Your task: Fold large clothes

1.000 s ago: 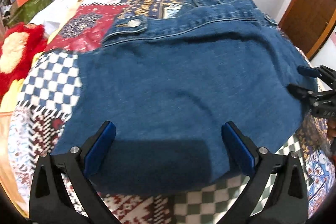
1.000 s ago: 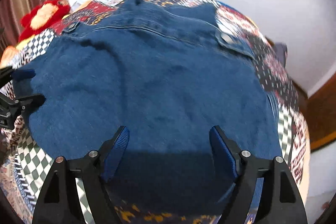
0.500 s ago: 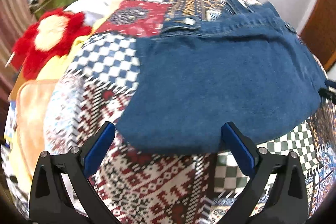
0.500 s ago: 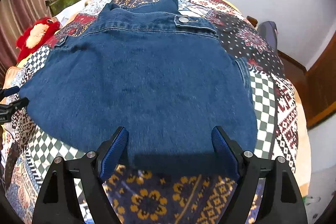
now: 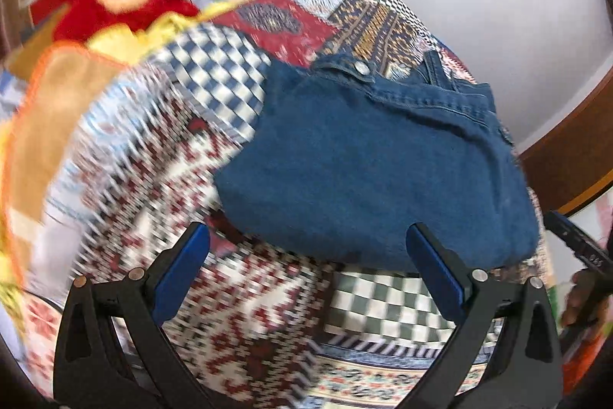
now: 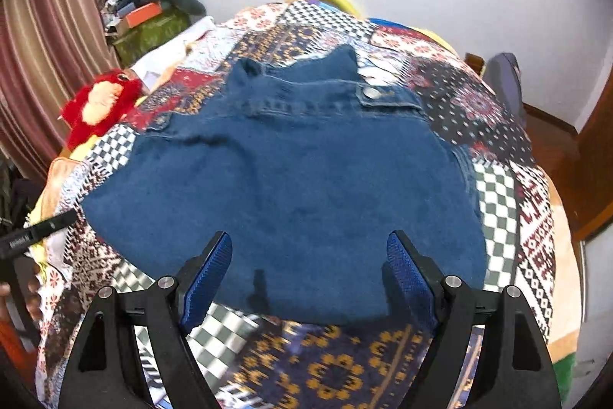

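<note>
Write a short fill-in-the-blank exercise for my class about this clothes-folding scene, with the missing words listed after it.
1. The denim garment lies on a patchwork ____.
2. The plush toy beside the bed is mostly ____.
3. The right gripper has ____ pads.
4. The left gripper has its jaws ____, holding nothing.

Missing words: quilt; red; blue; open

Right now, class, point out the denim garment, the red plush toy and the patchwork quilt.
denim garment (image 6: pixel 306 179), right wrist view, middle of its flat blue panel.
red plush toy (image 6: pixel 97 104), right wrist view, its pale face.
patchwork quilt (image 6: pixel 498 194), right wrist view, bare checkered patch.
</note>
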`<state>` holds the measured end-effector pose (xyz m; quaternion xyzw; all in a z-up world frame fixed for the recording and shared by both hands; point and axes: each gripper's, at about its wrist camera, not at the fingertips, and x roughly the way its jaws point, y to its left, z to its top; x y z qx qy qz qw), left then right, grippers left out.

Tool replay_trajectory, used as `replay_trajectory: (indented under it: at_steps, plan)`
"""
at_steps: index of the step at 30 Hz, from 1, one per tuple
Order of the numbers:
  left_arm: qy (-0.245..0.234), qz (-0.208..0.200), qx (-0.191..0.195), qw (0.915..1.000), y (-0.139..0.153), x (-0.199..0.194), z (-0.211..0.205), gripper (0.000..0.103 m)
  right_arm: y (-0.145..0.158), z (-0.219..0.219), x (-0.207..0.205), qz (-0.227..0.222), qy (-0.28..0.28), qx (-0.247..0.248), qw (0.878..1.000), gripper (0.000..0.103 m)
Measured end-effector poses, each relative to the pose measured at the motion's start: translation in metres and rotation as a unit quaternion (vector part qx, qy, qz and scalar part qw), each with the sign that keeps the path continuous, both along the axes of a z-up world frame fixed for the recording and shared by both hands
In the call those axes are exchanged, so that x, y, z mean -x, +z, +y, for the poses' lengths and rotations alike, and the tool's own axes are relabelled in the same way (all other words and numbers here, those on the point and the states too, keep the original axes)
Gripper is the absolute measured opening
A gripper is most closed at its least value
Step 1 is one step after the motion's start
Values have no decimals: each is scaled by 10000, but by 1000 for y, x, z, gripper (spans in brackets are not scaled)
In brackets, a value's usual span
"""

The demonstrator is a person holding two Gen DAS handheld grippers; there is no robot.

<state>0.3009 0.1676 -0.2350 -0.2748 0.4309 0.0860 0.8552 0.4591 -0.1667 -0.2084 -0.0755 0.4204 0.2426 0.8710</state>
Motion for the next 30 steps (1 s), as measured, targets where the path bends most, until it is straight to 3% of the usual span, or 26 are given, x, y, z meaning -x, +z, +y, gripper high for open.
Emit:
replay_trajectory:
  at_steps: [5,8,11,13,21,24,25,27,30]
  plan:
    - [-193,70,862,9961,-27,-12,-12,103,-11,22,-3,12,167,71,9998,82]
    - [-335,121,1241,9916,-44,-20,-21,103,-31,33,-7,309,266,84,9991,82]
    - [-445,112,1658,9851,-55,-30,-24,103,-55,41,-11,657,348,159,9971,83]
    - [-518,52,1939,9796,-61,-38,-23,103,-59,42,-9,542,358,138,9978,88]
    - [-179,-295,2163,9757,-65,-70,-8,101,-60,40,-8,593,437,11,9973,92]
    - [120,-235,1943,9806,-63,-78,-8,86,-59,40,-8,595,442,21,9972,92]
    - [224,-145,1804,9832,-62,-80,-7,76,-59,41,-8,600,441,30,9972,92]
    - [336,-74,1683,9851,-59,-83,-5,70,-57,41,-8,615,432,63,9972,92]
    - [457,-117,1404,9890,-47,-81,-4,48,-53,42,-5,647,438,109,9969,92]
